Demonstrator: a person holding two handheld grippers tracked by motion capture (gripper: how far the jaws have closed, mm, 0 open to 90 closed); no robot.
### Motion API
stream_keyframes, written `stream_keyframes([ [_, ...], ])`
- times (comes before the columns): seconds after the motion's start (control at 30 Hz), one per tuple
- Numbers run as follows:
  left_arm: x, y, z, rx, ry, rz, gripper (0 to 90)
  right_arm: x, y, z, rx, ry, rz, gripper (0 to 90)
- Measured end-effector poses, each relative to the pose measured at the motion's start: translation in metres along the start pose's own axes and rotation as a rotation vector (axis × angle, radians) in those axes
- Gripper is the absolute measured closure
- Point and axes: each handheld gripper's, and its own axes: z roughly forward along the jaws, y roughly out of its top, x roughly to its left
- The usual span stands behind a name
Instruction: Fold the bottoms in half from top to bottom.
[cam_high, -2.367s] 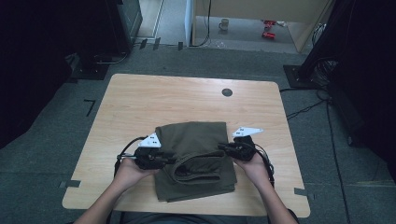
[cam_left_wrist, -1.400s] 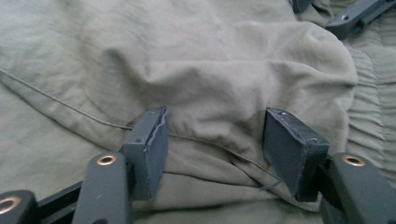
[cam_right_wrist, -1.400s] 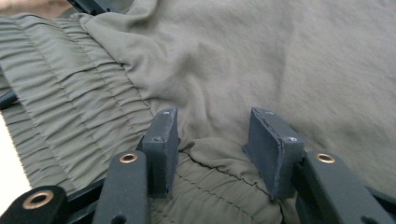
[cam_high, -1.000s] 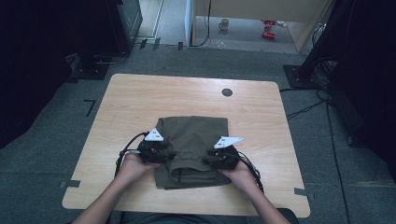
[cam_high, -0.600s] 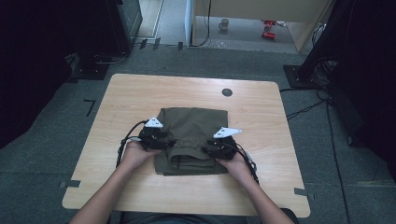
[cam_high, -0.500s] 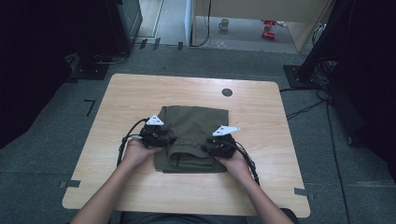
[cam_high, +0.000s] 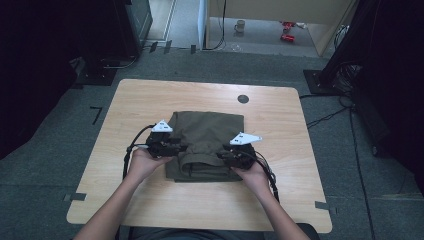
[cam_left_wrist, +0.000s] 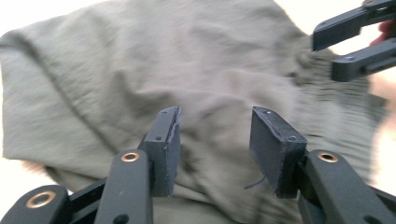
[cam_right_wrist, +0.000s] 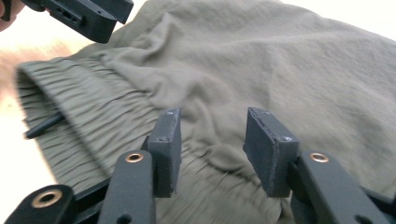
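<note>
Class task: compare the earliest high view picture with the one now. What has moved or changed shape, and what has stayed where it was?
Both grippers came in from the garment's sides: the left gripper and right gripper now sit over its near part, jaws just closing with cloth between the pads, not yet pinched. The near fold has bunched up and the bundle looks shorter. The table and the garment's far edge stayed put.

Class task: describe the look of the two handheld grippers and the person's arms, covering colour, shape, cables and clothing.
Both the left gripper and the right gripper are black, each topped by a pale three-cornered plate and trailing a black cable. Their jaws are flat black bars with brass-coloured pivot rings and dark rectangular pads. The forearms are bare, with no sleeves showing.
</note>
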Motion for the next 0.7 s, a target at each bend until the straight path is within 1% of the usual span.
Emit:
stream_keyframes([
  [0.03, -0.004, 0.000, -0.001, -0.002, -0.004, 0.000, 55.9, 0.001, -0.001, -0.002, 0.006, -0.001, -0.004, 61.2],
  [0.1, -0.010, -0.001, -0.003, -0.005, -0.026, -0.007, 59.0, 0.002, -0.004, -0.007, 0.012, -0.014, -0.012, 65.6],
  [0.17, -0.015, -0.002, -0.003, -0.002, -0.036, -0.006, 63.6, 0.000, -0.006, -0.010, 0.017, -0.019, -0.003, 70.1],
  [0.27, -0.027, -0.003, 0.000, 0.011, -0.061, 0.015, 69.0, -0.002, -0.008, -0.014, 0.021, -0.029, 0.013, 74.6],
  [0.33, -0.035, -0.005, 0.002, 0.027, -0.073, 0.040, 71.3, -0.003, -0.009, -0.016, 0.029, -0.029, 0.018, 75.5],
  [0.4, -0.041, -0.008, 0.005, 0.052, -0.070, 0.060, 72.6, -0.002, -0.011, -0.017, 0.036, -0.033, 0.015, 76.0],
  [0.43, -0.044, -0.011, 0.006, 0.067, -0.057, 0.086, 72.7, -0.002, -0.012, -0.017, 0.041, -0.032, 0.015, 76.0],
  [0.5, -0.047, -0.016, 0.007, 0.080, -0.053, 0.092, 72.8, -0.001, -0.016, -0.017, 0.063, -0.033, 0.016, 76.0],
  [0.57, -0.047, -0.021, 0.008, 0.085, -0.059, 0.084, 72.8, 0.000, -0.020, -0.017, 0.066, -0.032, 0.013, 75.8],
  [0.6, -0.048, -0.023, 0.009, 0.087, -0.056, 0.084, 72.9, 0.000, -0.022, -0.017, 0.071, -0.027, 0.013, 75.6],
  [0.67, -0.048, -0.028, 0.010, 0.094, -0.045, 0.097, 73.0, 0.001, -0.024, -0.018, 0.074, -0.025, 0.012, 73.9],
  [0.7, -0.049, -0.030, 0.011, 0.091, -0.041, 0.094, 73.1, 0.001, -0.026, -0.018, 0.076, -0.027, 0.003, 72.7],
])
